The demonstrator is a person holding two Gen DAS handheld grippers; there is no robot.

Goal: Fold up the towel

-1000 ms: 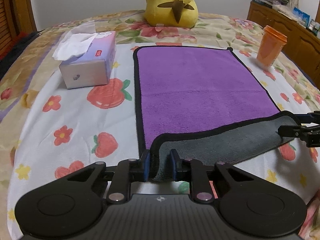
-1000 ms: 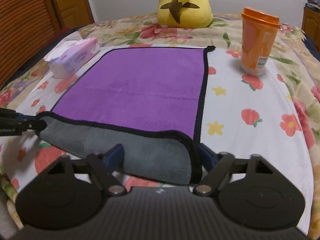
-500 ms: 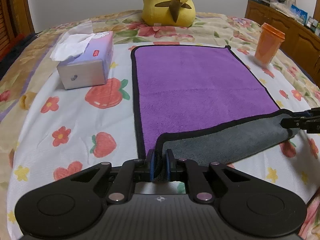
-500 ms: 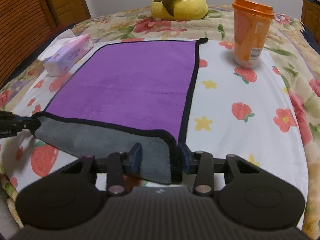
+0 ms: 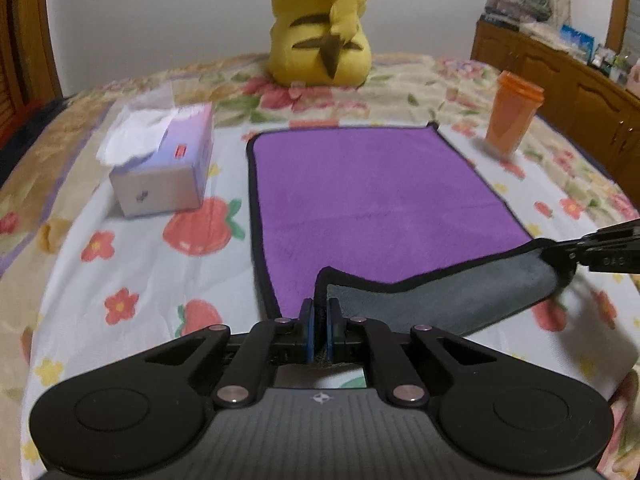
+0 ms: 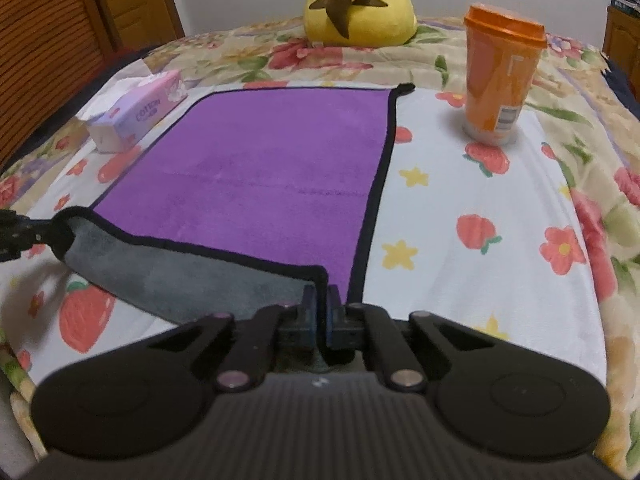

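Between both grippers, L (image 5: 319,312) & R (image 6: 321,300), clamped towel (image 5: 376,200) near corners

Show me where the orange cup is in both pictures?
Left wrist view: the cup stands far right, past the towel's far right corner.
Right wrist view: the cup stands upper right, big and near, right of the towel.
Shared landmark: the yellow plush behind the towel.

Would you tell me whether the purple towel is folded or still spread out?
Mostly spread: the towel lies flat, only its near edge lifted, grey underside showing.
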